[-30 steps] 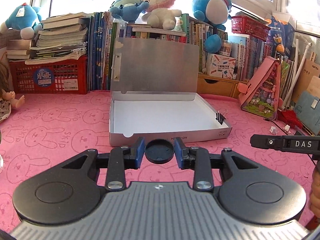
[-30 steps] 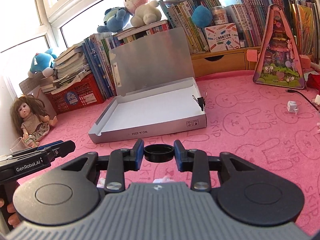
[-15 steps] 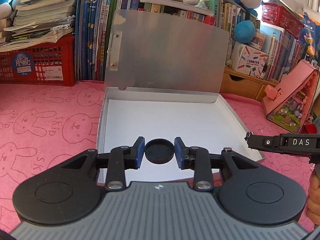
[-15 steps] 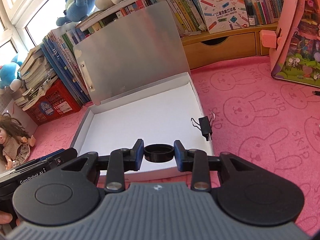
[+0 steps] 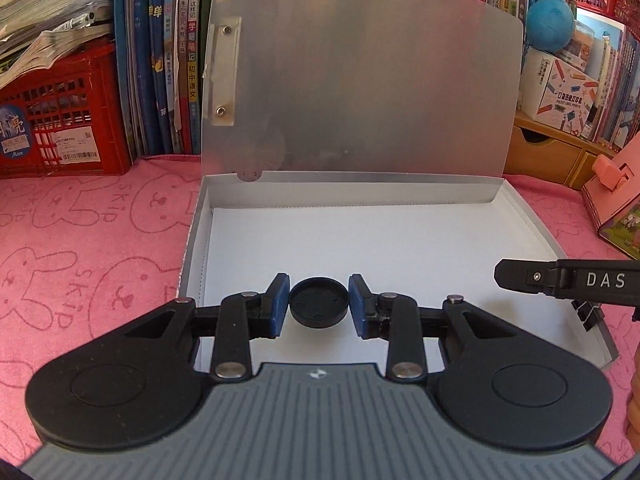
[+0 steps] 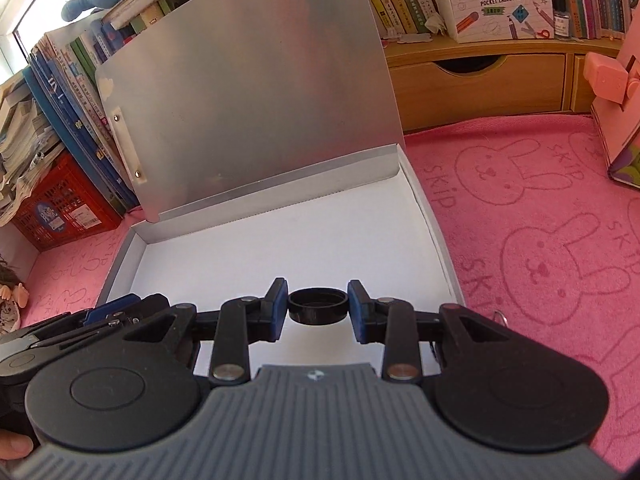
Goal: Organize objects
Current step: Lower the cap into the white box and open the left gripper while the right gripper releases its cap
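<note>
An open silver box point(image 5: 192, 240) with a white floor and upright lid point(image 5: 360, 92) lies on the pink cloth; it also shows in the right wrist view point(image 6: 424, 208). My left gripper point(image 5: 319, 303) is shut on a black round cap point(image 5: 319, 302) and holds it above the box's front left floor. My right gripper point(image 6: 317, 306) is shut on a black ring-shaped lid point(image 6: 317, 306) above the box's front part. The right gripper's side shows in the left wrist view point(image 5: 568, 280). The left gripper shows at the left of the right wrist view point(image 6: 116, 310).
Books point(image 5: 168, 60) and a red crate point(image 5: 52, 120) stand behind the box. A wooden drawer unit point(image 6: 480, 80) and a pink toy house point(image 6: 616, 100) are at the right. A black binder clip point(image 5: 586, 312) grips the box's right wall.
Both grippers have moved forward from in front of the box to over its floor, each carrying its black piece. The box now fills both views.
</note>
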`<action>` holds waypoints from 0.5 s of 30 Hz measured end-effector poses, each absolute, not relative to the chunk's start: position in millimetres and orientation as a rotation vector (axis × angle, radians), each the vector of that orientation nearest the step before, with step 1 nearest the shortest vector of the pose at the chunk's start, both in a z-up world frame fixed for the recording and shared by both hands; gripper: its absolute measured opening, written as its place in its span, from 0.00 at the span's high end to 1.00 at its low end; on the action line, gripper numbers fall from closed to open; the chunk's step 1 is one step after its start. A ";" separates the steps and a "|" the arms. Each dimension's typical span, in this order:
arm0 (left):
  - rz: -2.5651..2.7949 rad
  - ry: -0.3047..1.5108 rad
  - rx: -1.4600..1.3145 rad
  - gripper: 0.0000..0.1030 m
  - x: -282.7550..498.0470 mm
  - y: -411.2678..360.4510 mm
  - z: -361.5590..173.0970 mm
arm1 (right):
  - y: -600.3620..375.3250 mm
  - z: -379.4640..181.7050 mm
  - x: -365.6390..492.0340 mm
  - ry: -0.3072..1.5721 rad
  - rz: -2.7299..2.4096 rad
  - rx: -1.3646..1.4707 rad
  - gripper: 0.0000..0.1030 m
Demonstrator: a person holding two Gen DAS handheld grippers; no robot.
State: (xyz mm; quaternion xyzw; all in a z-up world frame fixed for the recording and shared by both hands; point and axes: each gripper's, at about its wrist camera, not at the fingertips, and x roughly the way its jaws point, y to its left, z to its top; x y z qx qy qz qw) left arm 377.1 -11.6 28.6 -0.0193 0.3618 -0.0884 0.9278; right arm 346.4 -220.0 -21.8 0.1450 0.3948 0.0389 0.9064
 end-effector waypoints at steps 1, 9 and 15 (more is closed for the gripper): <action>-0.181 0.745 -0.037 0.64 379.6 -11.5 25.9 | -218.3 -23.7 348.2 0.819 0.080 0.288 0.64; -0.170 0.741 -0.010 0.64 384.8 -12.1 14.8 | -218.2 -30.4 352.7 0.821 0.075 0.251 0.62; -0.164 0.706 0.016 0.43 370.5 -14.1 25.8 | -221.6 -20.0 343.0 0.802 0.091 0.279 0.56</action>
